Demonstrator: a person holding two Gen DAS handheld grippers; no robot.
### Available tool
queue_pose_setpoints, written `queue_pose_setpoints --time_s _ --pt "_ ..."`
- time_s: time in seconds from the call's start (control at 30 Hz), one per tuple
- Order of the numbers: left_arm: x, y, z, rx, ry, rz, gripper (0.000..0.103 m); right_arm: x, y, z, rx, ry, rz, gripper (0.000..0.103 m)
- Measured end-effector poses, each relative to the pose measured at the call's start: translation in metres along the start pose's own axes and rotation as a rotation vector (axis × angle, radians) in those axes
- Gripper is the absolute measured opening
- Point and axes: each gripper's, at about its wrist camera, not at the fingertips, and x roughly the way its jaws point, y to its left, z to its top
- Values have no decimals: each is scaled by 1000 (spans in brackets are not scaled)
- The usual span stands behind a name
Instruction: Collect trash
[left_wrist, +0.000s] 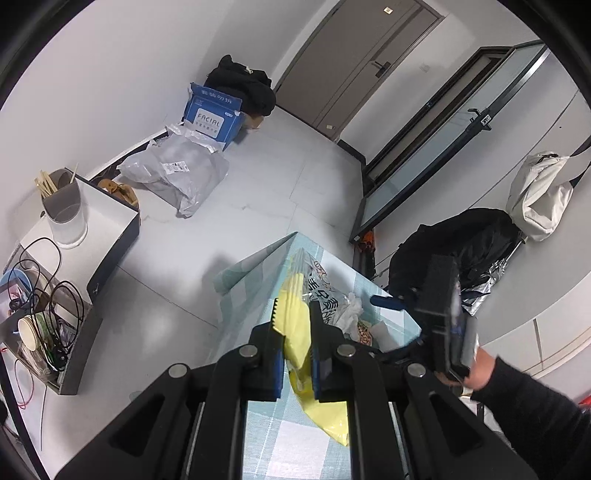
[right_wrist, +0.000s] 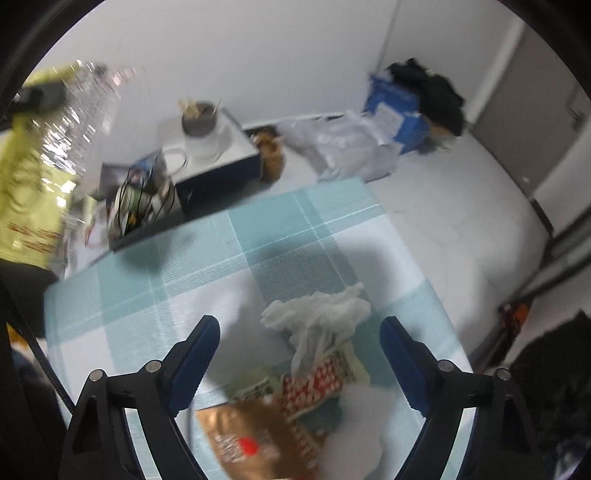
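Trash: a crumpled tissue (right_wrist: 325, 314), a red-patterned wrapper (right_wrist: 317, 380) and a copper-coloured packet (right_wrist: 255, 443) lie in a loose heap on the checked tablecloth (right_wrist: 207, 266), near the table's far corner.
Left gripper (left_wrist: 295, 325): my jaws are clenched on a yellow bag (left_wrist: 295, 332), a plastic snack bag that I judge is the sack for the trash. I hold it up off the cloth, so it hangs free below the jaws.
Right gripper (right_wrist: 299, 350): my jaws stand wide with nothing between the pads. They point steeply down over the heap, straddling the tissue, placed, I judge, to close on it.
Heap: the tissue rests on top of the wrapper, so it comes first.
Edges: the heap sits near the table's far edge. A sideways push could send pieces to the floor (left_wrist: 258, 192).
Open room: the cloth on the left of the heap is bare, free for me to move.
Beyond: a box of cables (right_wrist: 140, 206) stands well apart from the heap.
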Motion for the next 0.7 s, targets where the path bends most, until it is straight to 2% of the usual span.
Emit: queue_pose_setpoints --time_s 0.13,0.23,0.27,0.37,0.47,0.57,0.7 --pt "4 4 2 -6 14 4 7 26 -6 5 -88 73 12 73" --pt "6 6 5 -13 19 11 7 36 -16 8 -95 113 58 63" --pt "7 7 5 -16 20 12 7 39 -19 7 -91 126 74 55" --pt "8 8 6 -18 26 17 7 36 -27 6 -42 135 136 42" --pt "11 9 6 -25 38 15 7 34 -29 5 -9 135 131 20" --pt "12 6 3 -21 45 20 7 33 -30 5 36 133 139 15" --pt "12 3 2 -14 45 25 7 25 -25 8 55 104 134 13"
